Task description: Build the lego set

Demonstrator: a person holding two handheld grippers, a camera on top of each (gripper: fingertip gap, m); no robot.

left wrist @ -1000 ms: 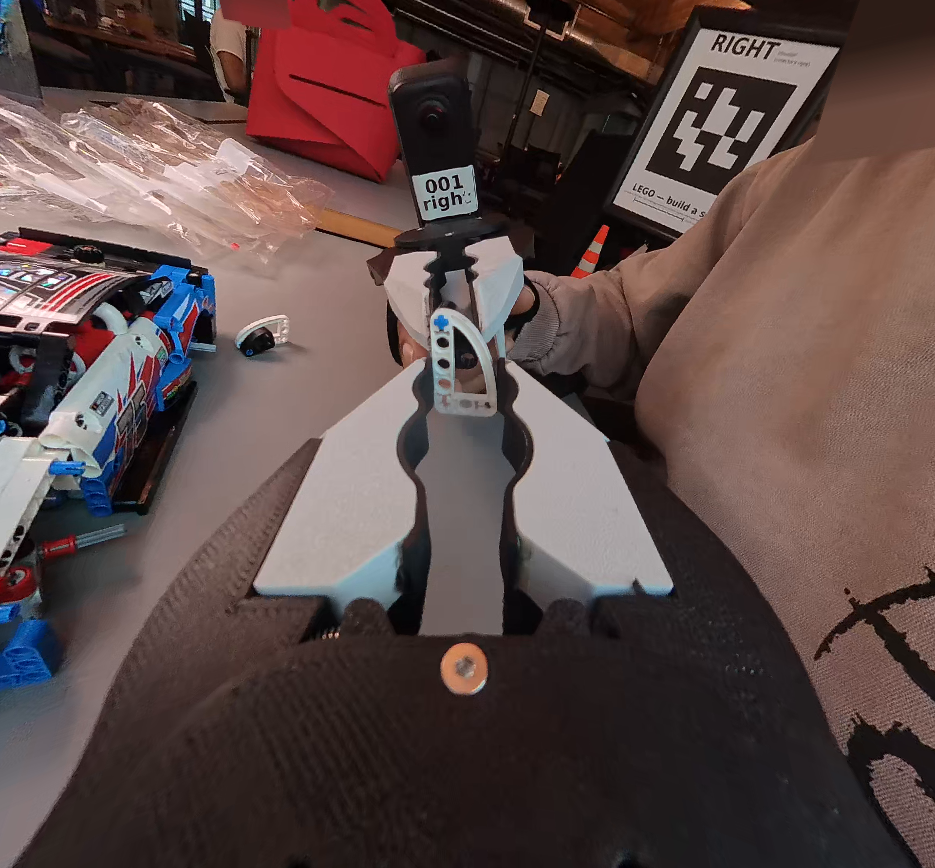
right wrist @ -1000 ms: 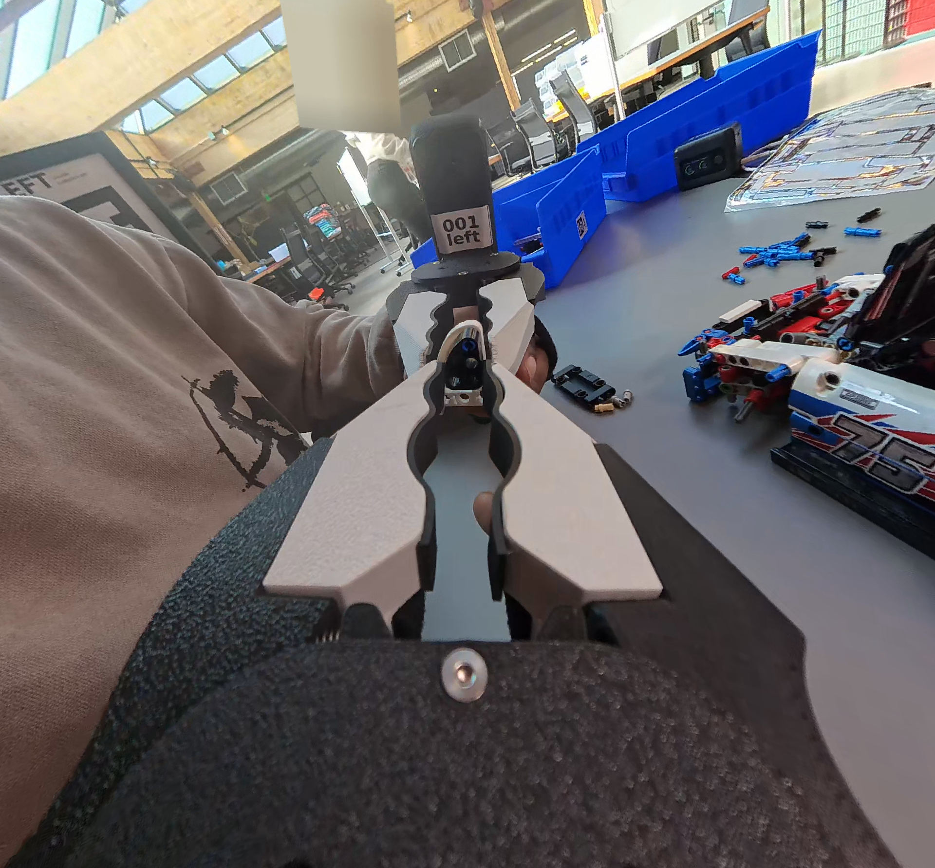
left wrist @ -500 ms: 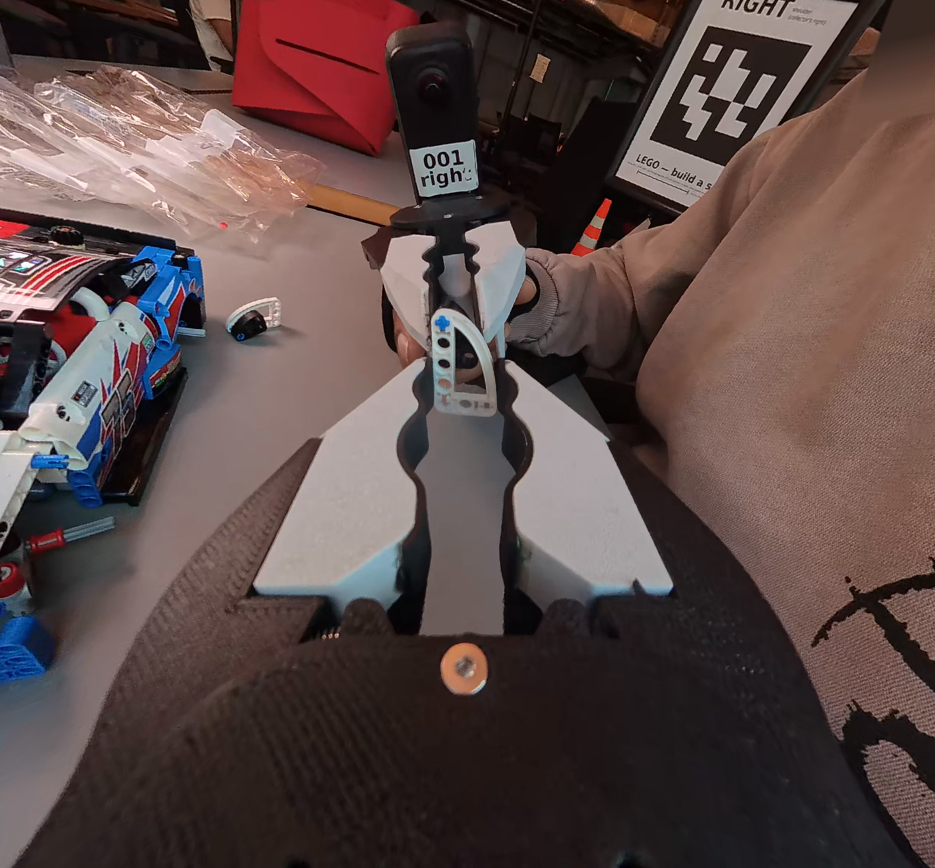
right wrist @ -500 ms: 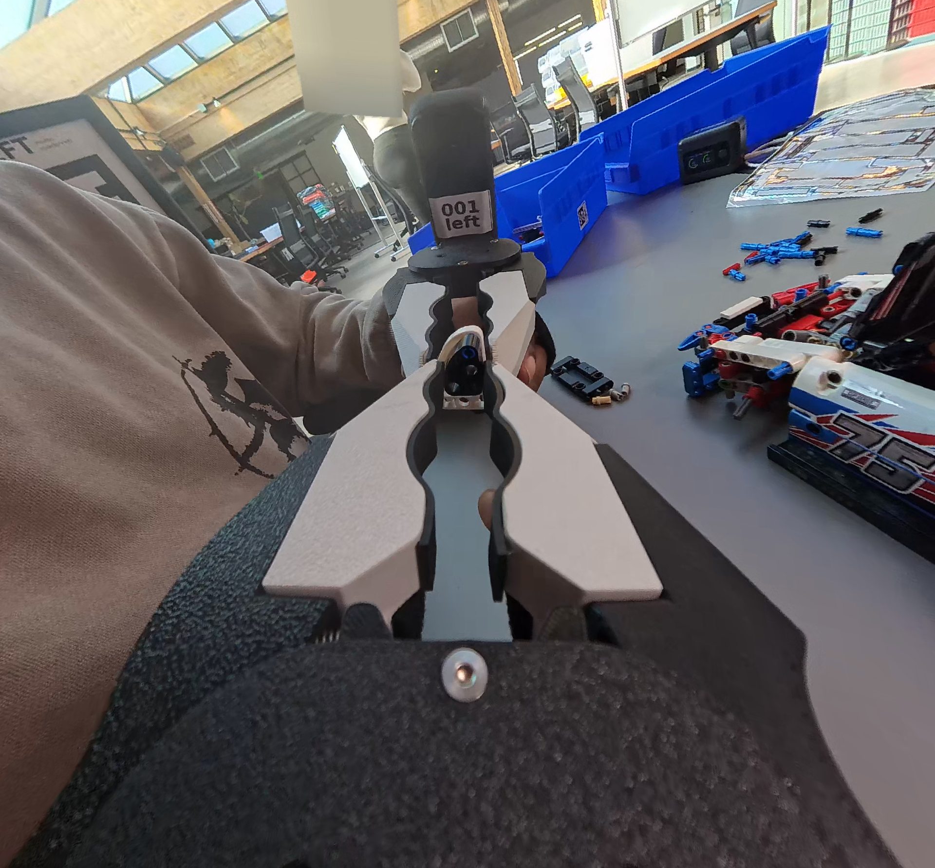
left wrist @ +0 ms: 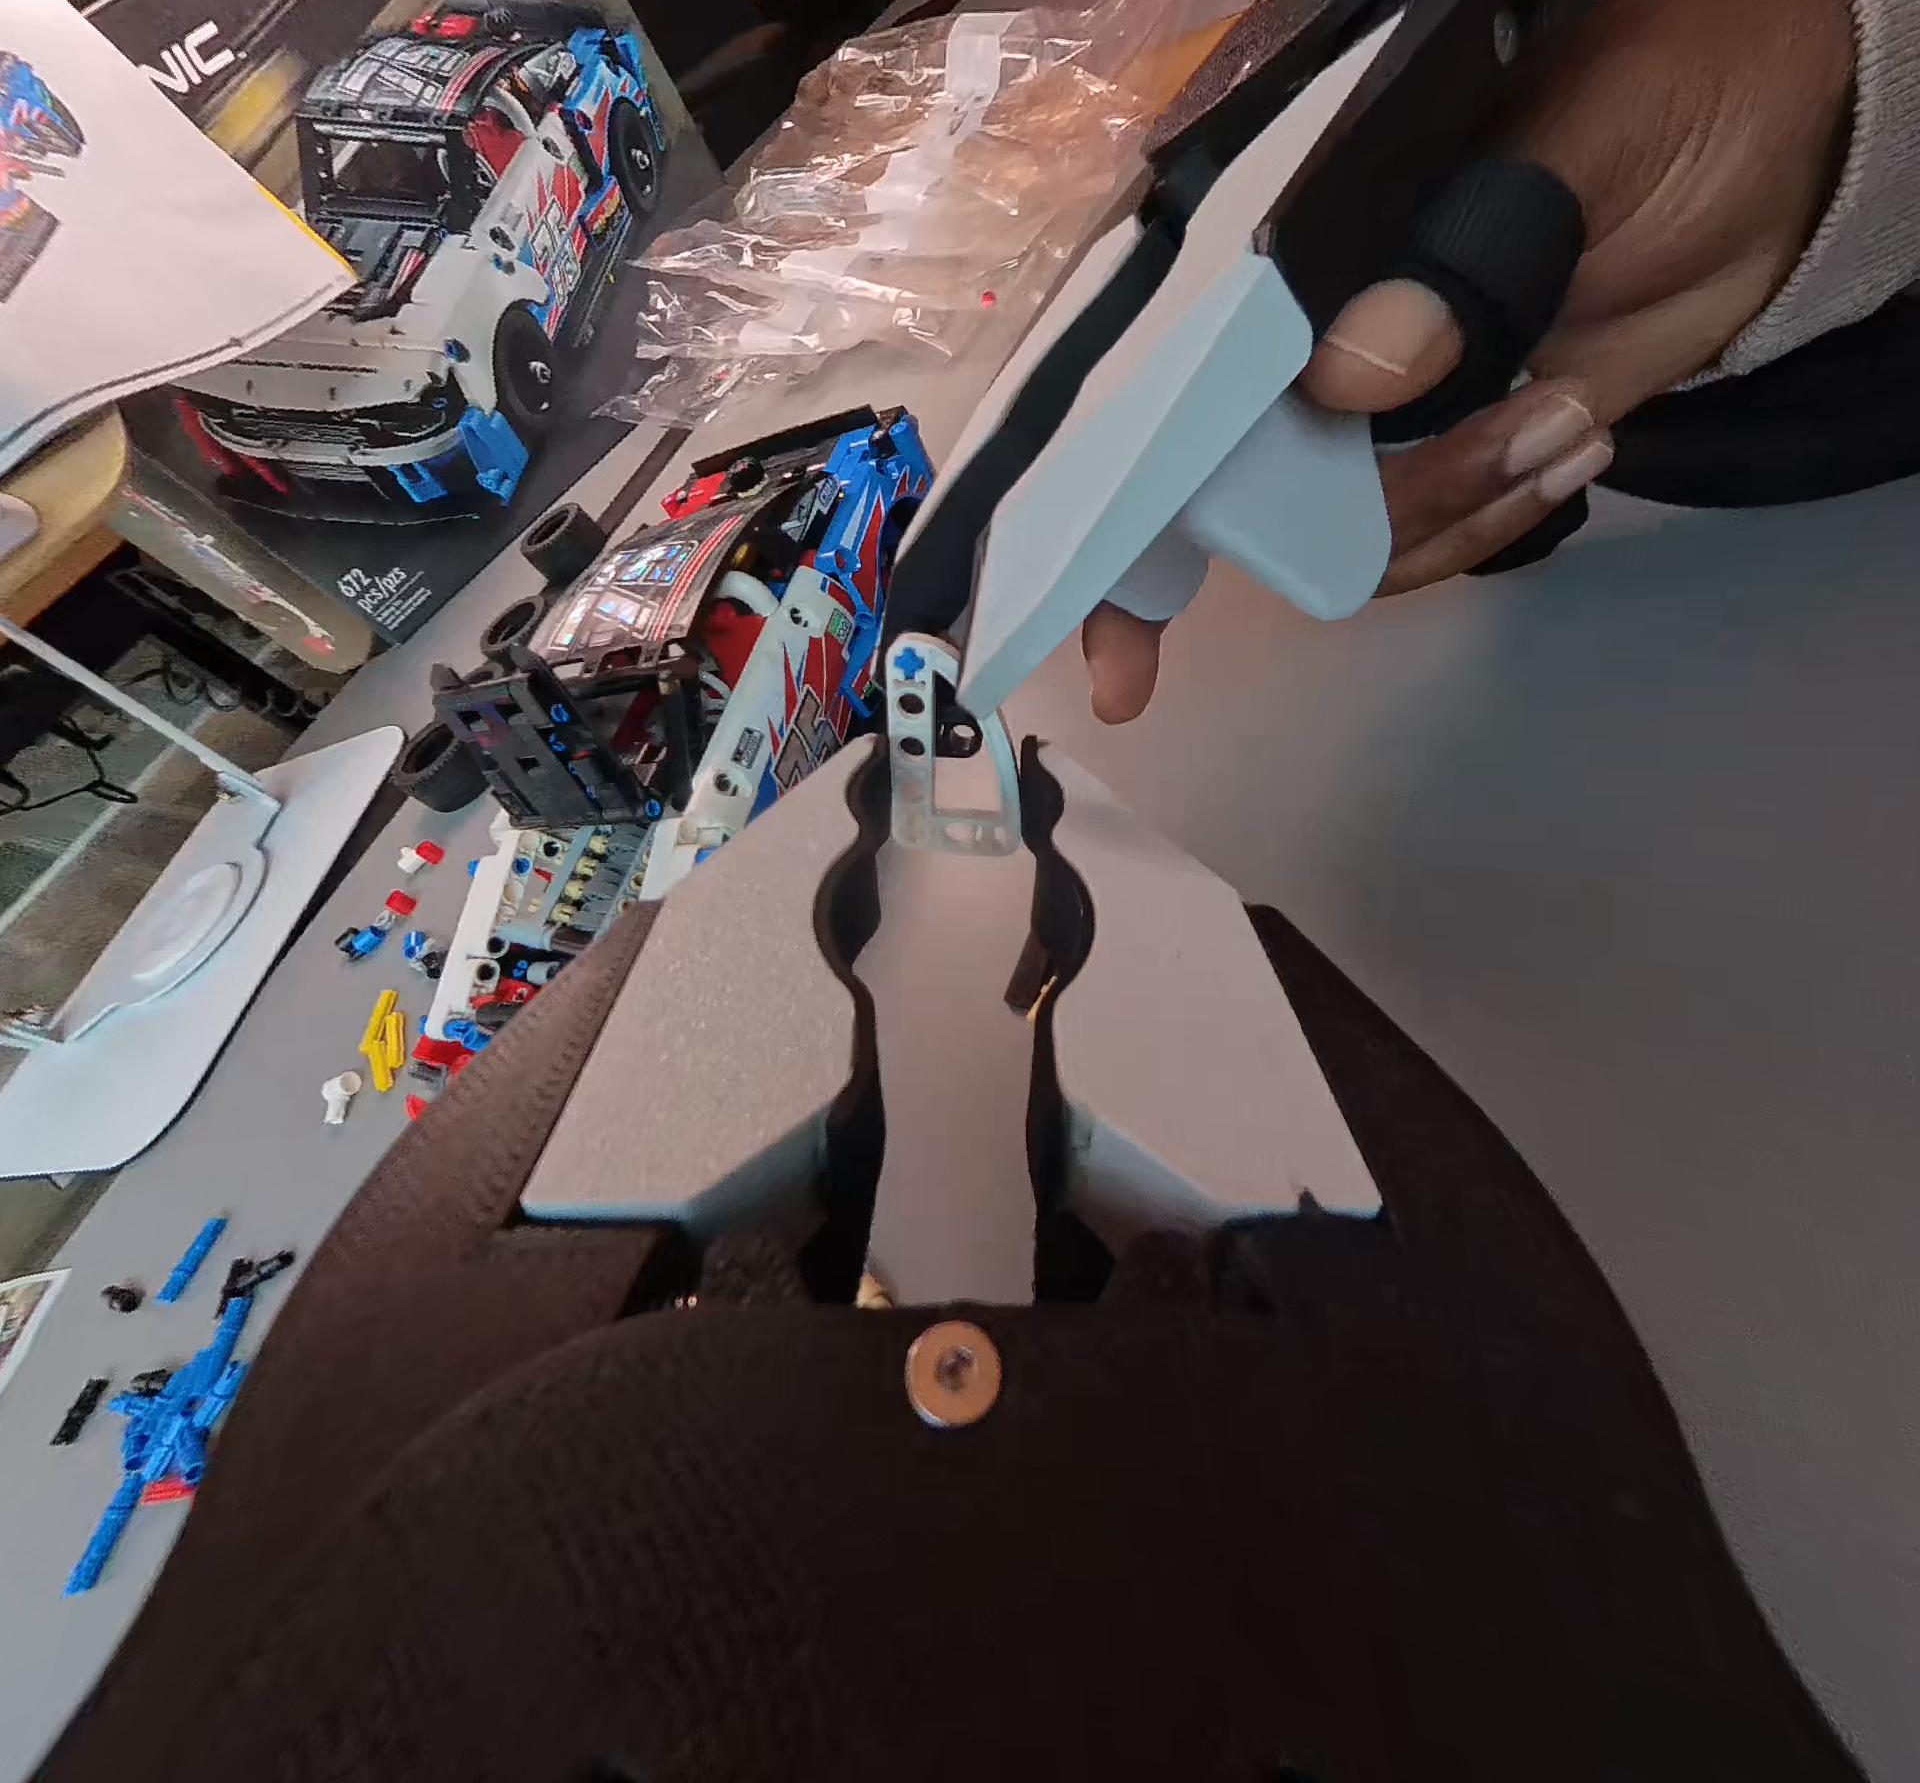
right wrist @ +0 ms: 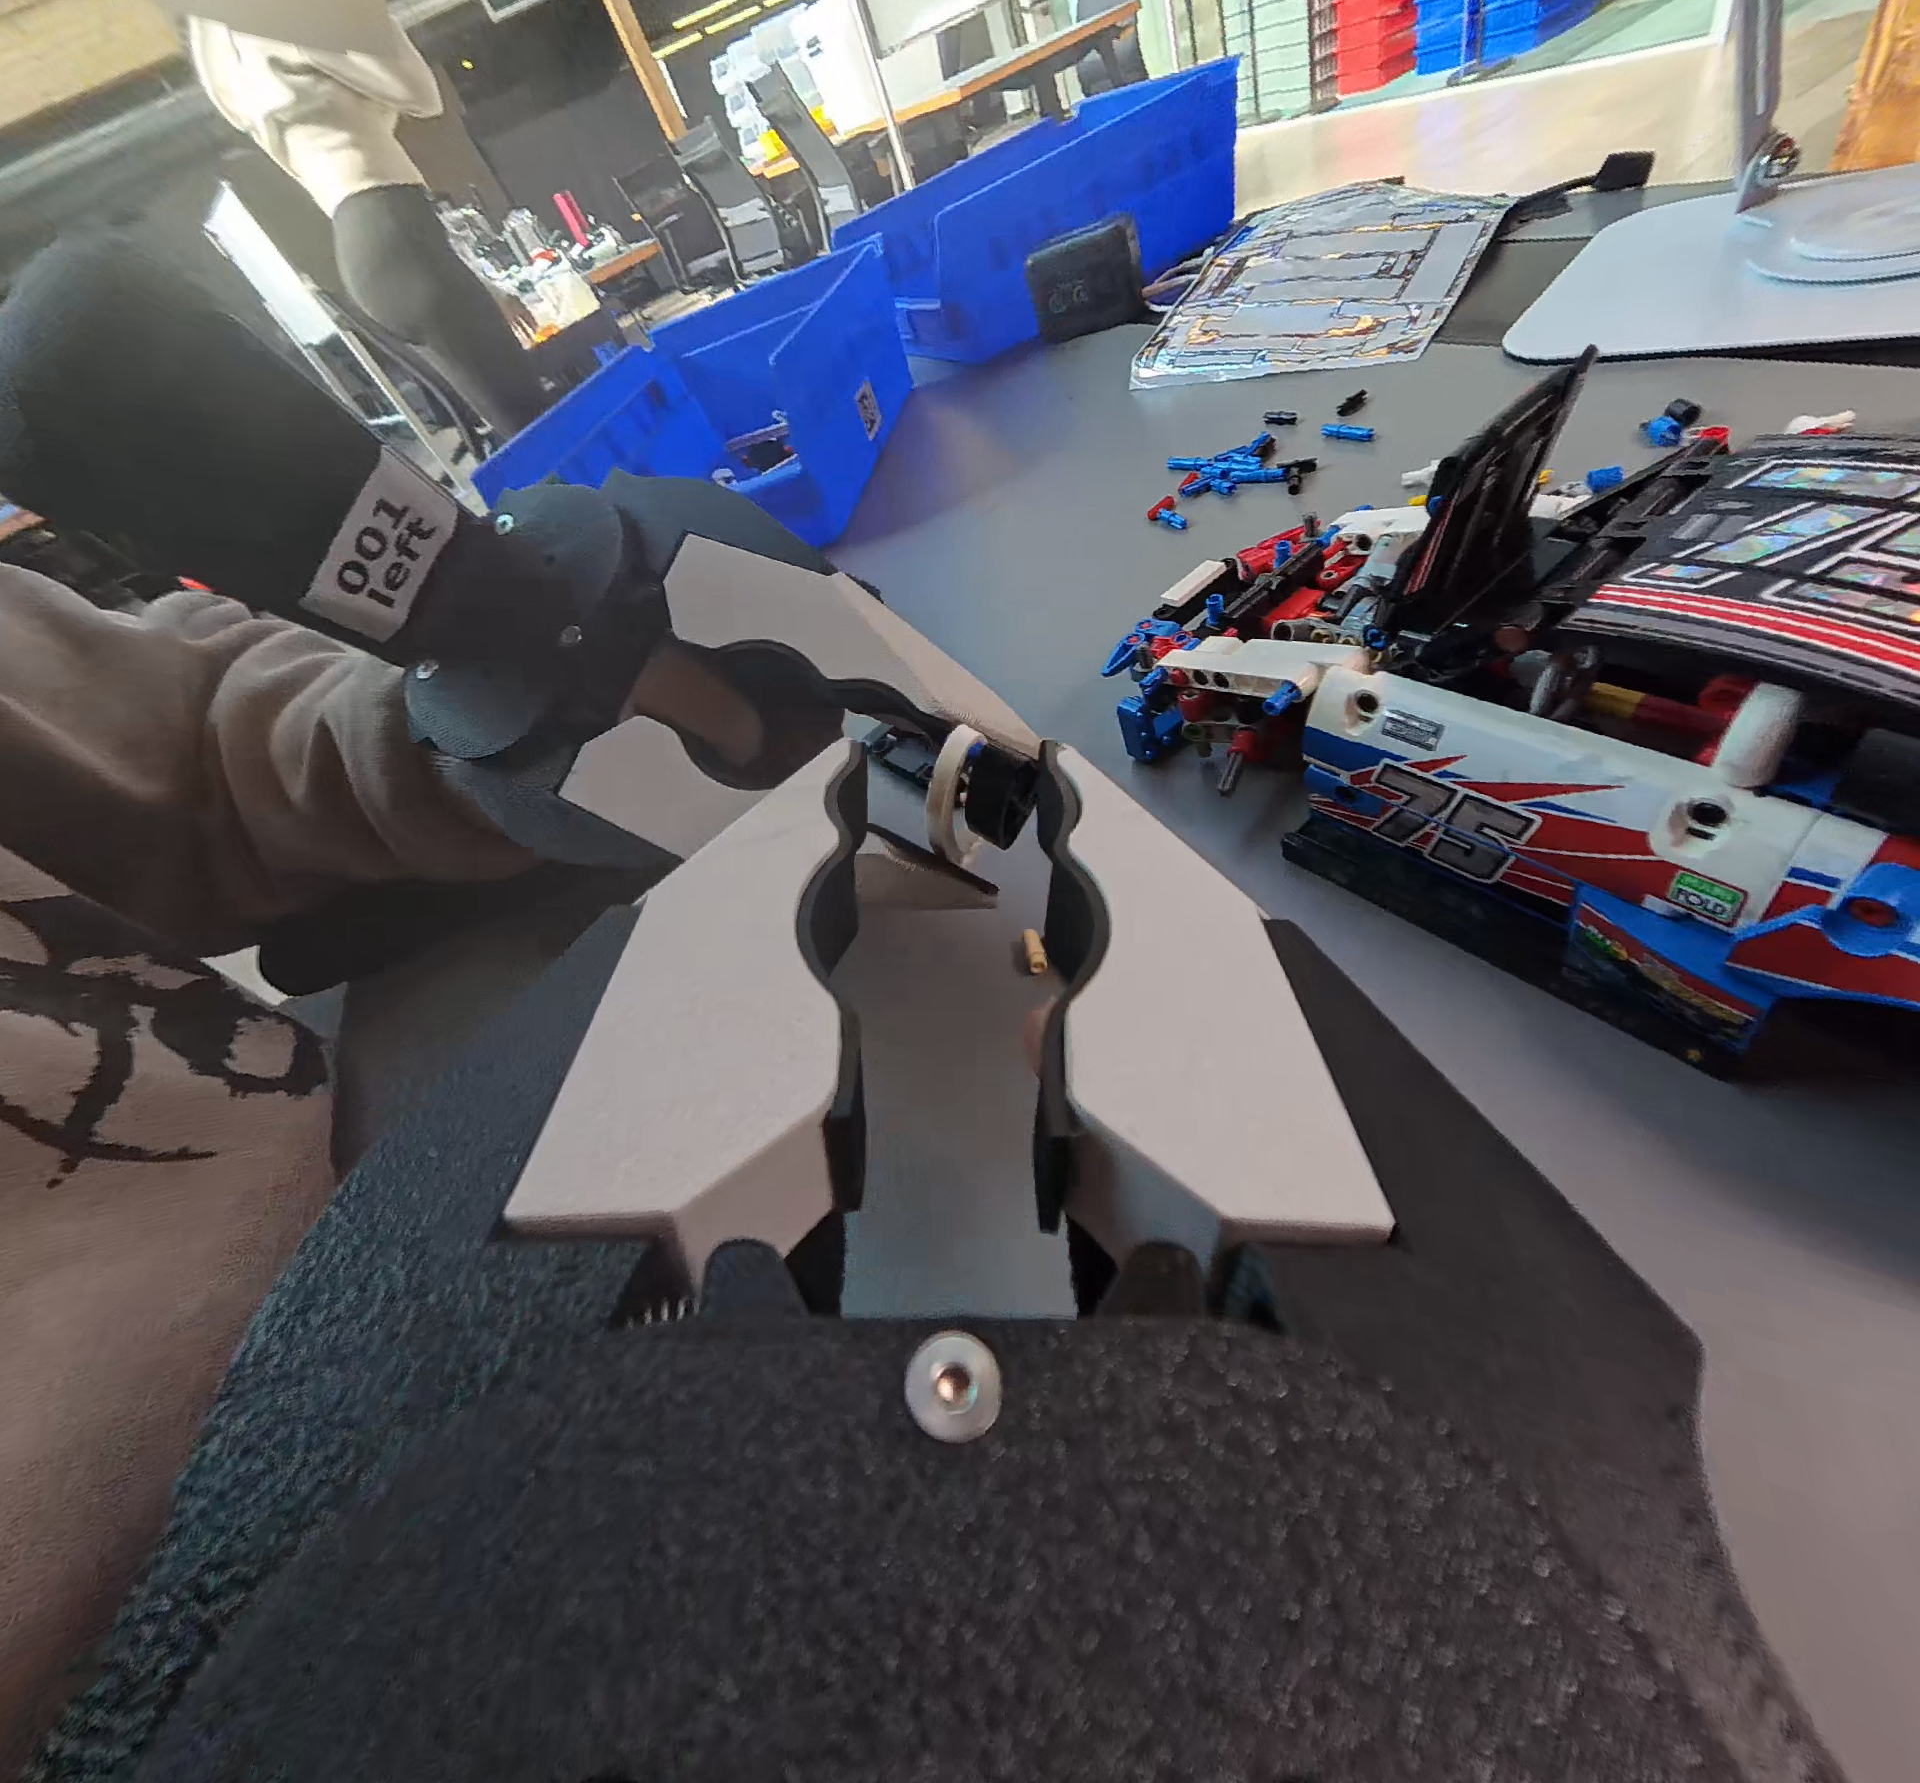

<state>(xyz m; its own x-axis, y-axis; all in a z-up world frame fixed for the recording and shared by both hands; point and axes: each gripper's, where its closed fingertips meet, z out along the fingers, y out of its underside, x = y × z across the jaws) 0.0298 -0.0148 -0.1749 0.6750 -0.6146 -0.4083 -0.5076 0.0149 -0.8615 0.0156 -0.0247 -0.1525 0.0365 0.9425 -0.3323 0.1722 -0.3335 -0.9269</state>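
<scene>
My left gripper (left wrist: 951,777) is shut on a white curved lego panel (left wrist: 951,829) with a blue pin at its top, held above the grey table. A black connector (left wrist: 958,734) sits on the panel. My right gripper (left wrist: 961,694) comes in from the upper right, its tip at that connector. In the right wrist view my right gripper (right wrist: 948,767) stands open around the white panel (right wrist: 948,793) and black connector (right wrist: 1003,783), which touches only its right finger. The left gripper (right wrist: 992,814) reaches in from the left. The part-built race car (left wrist: 717,684) lies just beyond, also in the right wrist view (right wrist: 1558,798).
The set's box (left wrist: 416,227) and empty plastic bags (left wrist: 914,206) lie behind the car. Loose pieces (left wrist: 379,1037) and blue parts (right wrist: 1236,471) are scattered on the table. A tan pin (right wrist: 1032,952) lies below the grippers. Blue bins (right wrist: 1039,227), a sticker sheet (right wrist: 1320,289) and a monitor base (right wrist: 1766,279) stand farther off. Left and right tips are no more than a few centimetres apart.
Both grippers have swung towards the car and now meet at an angle instead of head on. My right gripper's jaws have opened wider around the piece. My left gripper still holds the white panel.
</scene>
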